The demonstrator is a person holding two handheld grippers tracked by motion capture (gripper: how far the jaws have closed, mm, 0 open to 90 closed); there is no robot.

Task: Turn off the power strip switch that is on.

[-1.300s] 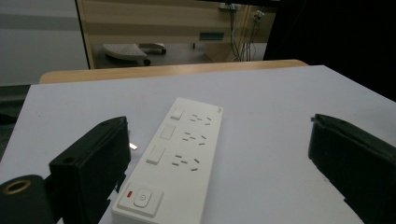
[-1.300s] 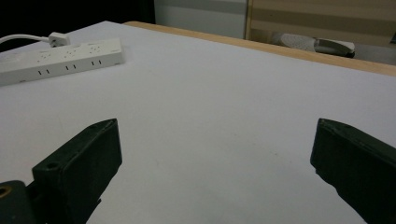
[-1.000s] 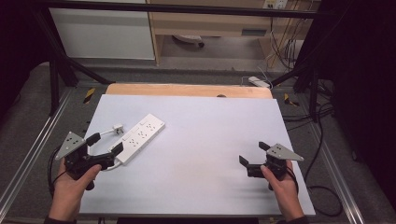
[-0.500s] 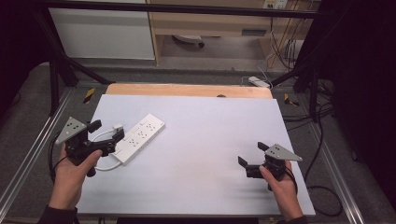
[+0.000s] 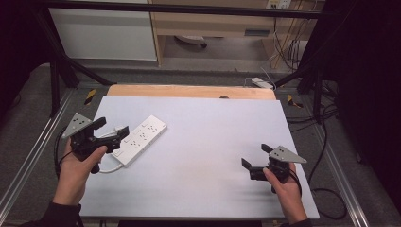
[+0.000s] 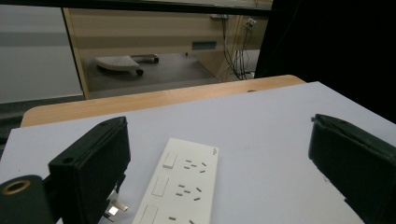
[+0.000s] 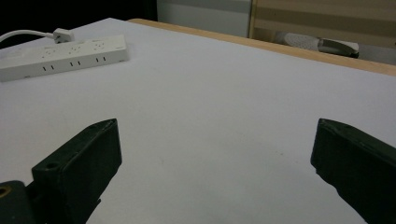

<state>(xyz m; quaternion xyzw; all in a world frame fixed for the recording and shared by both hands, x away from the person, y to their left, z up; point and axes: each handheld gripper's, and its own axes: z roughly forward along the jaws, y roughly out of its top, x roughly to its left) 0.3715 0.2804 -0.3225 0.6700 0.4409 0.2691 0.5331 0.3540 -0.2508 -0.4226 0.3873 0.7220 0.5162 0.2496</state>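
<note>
Holding our left gripper (image 5: 112, 131) with jaws released just over the power strip (image 5: 141, 139) near the bench's (image 5: 213, 123) left edge, we keep our right gripper (image 5: 254, 161) spread wide over bare surface, near right.

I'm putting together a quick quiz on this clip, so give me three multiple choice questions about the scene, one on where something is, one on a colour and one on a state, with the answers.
1. Where on the table does the power strip lie?
A. left part
B. right part
C. near edge, centre

2. What colour is the power strip?
A. black
B. white
C. orange

3. How do the jaws of the left gripper stand?
A. shut on the plug
B. shut on nothing
C. open

Answers:
1 A, in the high view it lies near the left hand, far from the right gripper.
2 B, its casing is white in all views.
3 C, the left gripper view shows its jaws wide apart over the strip.
</note>
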